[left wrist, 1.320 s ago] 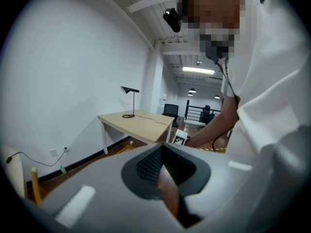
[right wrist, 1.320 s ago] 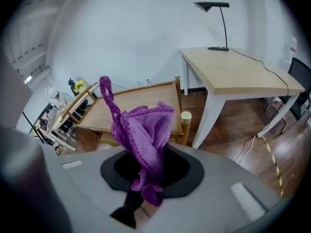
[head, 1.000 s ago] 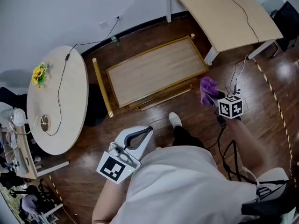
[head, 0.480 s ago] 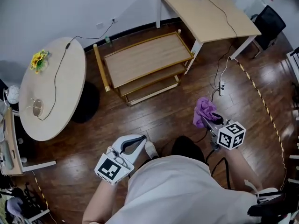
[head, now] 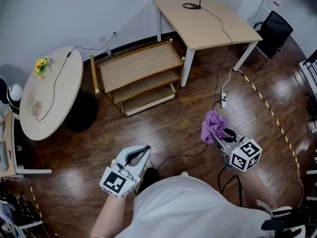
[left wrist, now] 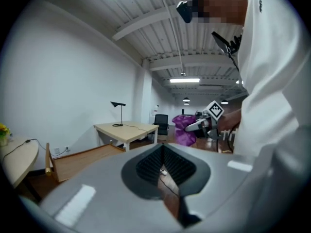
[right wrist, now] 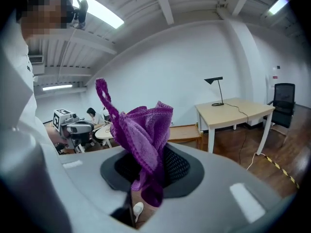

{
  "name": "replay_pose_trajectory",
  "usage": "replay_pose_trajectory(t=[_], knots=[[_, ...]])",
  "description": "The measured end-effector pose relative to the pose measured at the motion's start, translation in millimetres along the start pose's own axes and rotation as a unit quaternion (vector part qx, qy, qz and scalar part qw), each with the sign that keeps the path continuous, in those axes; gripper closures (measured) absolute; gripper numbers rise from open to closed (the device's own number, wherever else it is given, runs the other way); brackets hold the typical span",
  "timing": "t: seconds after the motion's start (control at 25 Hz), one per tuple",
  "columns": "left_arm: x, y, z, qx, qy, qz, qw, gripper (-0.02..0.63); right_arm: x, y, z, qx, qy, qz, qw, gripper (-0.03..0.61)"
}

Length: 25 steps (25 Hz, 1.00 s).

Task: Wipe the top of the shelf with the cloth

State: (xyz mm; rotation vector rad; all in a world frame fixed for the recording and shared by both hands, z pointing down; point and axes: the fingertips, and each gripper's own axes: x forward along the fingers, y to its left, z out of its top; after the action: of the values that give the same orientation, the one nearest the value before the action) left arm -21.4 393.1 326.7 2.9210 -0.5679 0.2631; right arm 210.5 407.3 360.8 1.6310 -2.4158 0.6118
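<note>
The three-tier wooden shelf (head: 136, 66) stands across the floor, between a round table and a desk, well away from both grippers. Its top is bare. My right gripper (head: 216, 133) is shut on a crumpled purple cloth (head: 212, 124), which bunches up above the jaws in the right gripper view as the cloth (right wrist: 142, 130). My left gripper (head: 146, 148) hangs near my body, shut with nothing in it; in the left gripper view its jaws meet at the tip (left wrist: 163, 147). That view also catches the shelf (left wrist: 80, 160) and the cloth (left wrist: 182, 130) off to the right.
A round table (head: 52, 100) with yellow flowers and a cable stands left of the shelf. A desk (head: 210, 24) is right of it, with a black chair (head: 273, 29) beyond. A power strip (head: 223, 101) and striped floor tape (head: 273, 117) lie on the dark wood floor.
The view has pulled back from the shelf, which now lies farther off and higher in the picture. Both grippers sit lower, nearer my body. The cloth stays in the right gripper.
</note>
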Motion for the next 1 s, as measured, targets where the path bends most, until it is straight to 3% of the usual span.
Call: replay_pose_trajectory(t=[0.4,0.6,1.0], knots=[[22.6,-127.6,-5.4,0.009,0.028,-0.034,0.9990,0.595,-115.7,-19.9,-37.6,0.026,-0.025,-0.008,0.999,0.477],[28.2,-138.8,13.1,0.021,0.013,-0.043,0.9988,0.595,-127.6,-15.0,-27.6,0.028,-0.051,-0.007,0.998,0.477],[17.1,-171.4,-1.6,0.020,0.015,-0.036,0.9990,0.595,-138.2,14.2,-46.0,0.010,-0.040,0.031,0.999,0.477]])
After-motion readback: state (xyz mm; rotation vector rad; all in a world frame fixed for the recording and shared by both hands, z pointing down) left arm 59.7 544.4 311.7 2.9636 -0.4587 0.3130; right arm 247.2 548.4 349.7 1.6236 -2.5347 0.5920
